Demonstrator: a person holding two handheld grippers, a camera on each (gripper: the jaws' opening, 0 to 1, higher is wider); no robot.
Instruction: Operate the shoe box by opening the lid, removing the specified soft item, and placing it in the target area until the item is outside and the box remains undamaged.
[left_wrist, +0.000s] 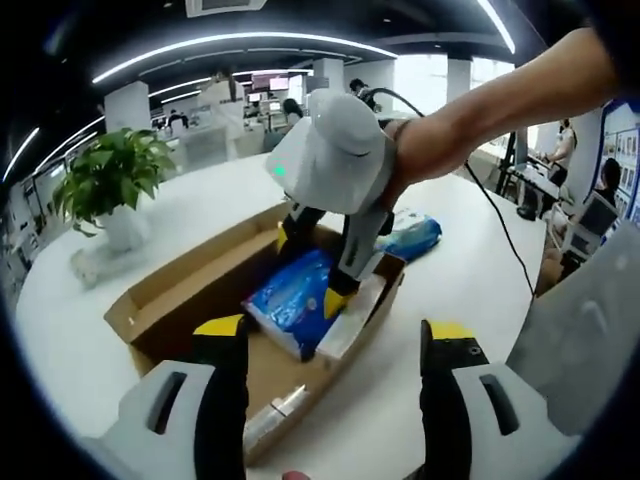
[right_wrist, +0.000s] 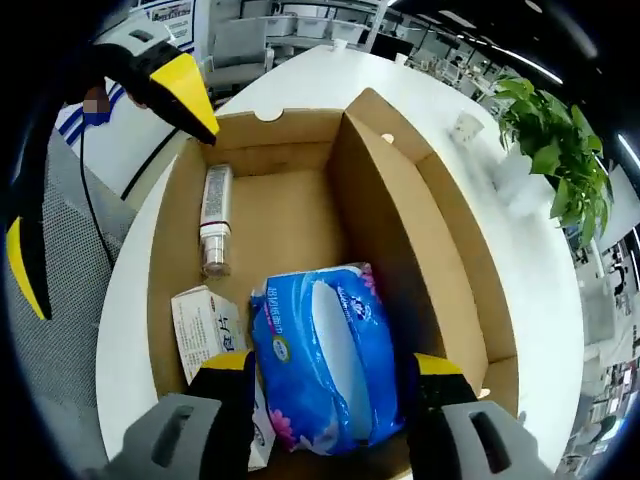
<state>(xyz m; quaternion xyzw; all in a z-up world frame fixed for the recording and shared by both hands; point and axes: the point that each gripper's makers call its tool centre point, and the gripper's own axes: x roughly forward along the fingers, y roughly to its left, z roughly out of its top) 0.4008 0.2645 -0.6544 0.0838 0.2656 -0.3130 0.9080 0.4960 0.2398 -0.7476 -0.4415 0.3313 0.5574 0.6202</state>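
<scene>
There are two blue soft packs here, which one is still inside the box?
The tissue pack between the right gripper's jaws, beside the small white carton. The other blue pack lies on the table.

Right gripper (right_wrist: 325, 385) fingers astride blue tissue pack (right_wrist: 325, 355) inside shoe box (right_wrist: 400, 240).

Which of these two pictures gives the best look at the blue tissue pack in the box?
The right gripper view: the blue tissue pack lies close and nearly whole between that tool's jaws. In the left gripper view it is smaller, partly hidden by the right tool.
</scene>
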